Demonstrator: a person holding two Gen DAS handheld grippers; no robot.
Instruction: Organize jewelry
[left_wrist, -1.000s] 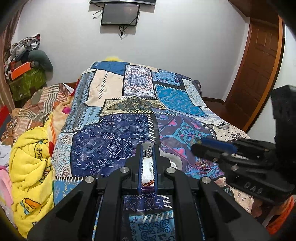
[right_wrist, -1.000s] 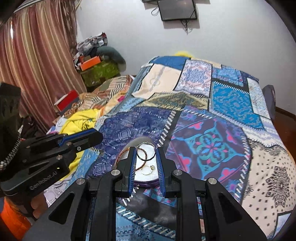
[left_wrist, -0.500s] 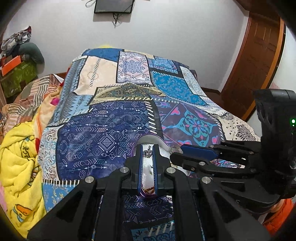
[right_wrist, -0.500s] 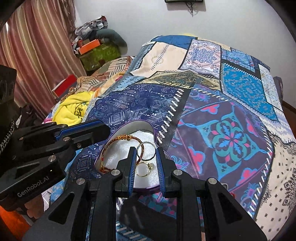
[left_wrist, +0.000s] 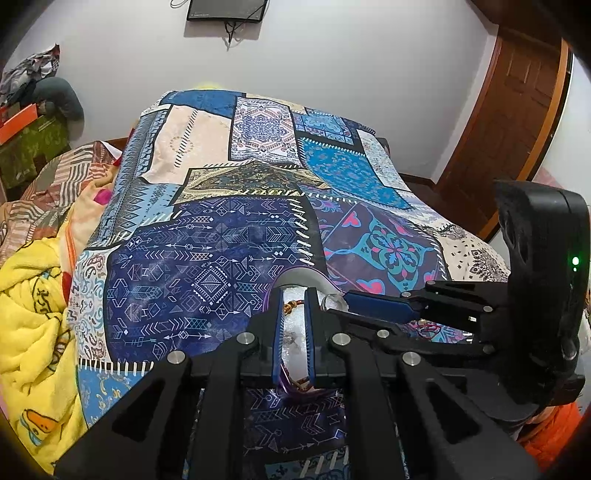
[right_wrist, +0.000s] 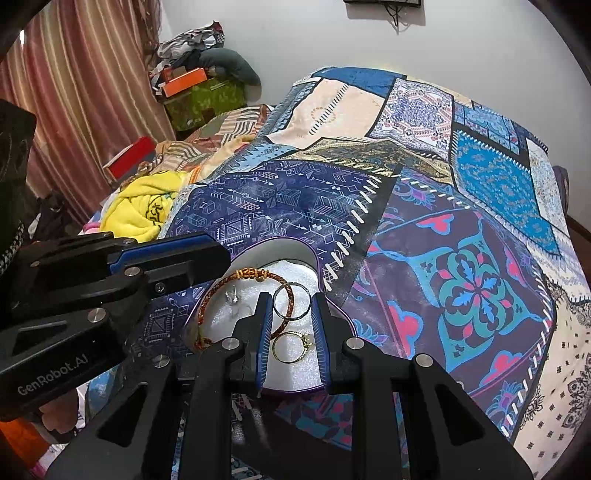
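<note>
The gold ring (right_wrist: 291, 347) lies flat on the white pad of the purple box (right_wrist: 295, 389), straight ahead between the spread jaws of the right gripper (right_wrist: 289, 308). The left gripper (left_wrist: 294, 295), jaws narrowly parted and empty, hovers over the box's left side, so the right is nearer

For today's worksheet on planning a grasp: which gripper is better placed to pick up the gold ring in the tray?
Right. The right gripper is open with the thin gold ring lying between its fingers in the white-lined purple tray; the left gripper points in from the side.
</note>
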